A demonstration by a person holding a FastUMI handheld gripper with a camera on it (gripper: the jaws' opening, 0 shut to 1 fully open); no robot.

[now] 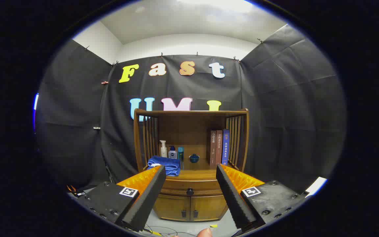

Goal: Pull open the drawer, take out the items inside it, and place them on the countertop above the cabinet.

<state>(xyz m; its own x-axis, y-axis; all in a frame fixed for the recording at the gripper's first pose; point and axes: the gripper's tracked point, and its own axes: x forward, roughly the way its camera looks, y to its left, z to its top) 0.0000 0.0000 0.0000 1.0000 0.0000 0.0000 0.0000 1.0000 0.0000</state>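
A small wooden cabinet [191,184] stands against the booth wall, straight ahead of my fingers. Its drawer [176,190] is shut, and the dark round knob [189,191] sits in the gap between my fingertips, some way beyond them. The countertop [196,173] lies just above the drawer, under an open shelf frame. My gripper [191,171] is open, its black fingers [150,194] spread wide with nothing between them. What lies inside the drawer is hidden.
A folded blue towel [164,164] lies at the countertop's left. Behind it stand small bottles [172,152], a little dark blue pot [194,158] and three upright books [219,147] at the right. Two lower doors [189,207] sit beneath the drawer. Cables [156,230] trail over the floor.
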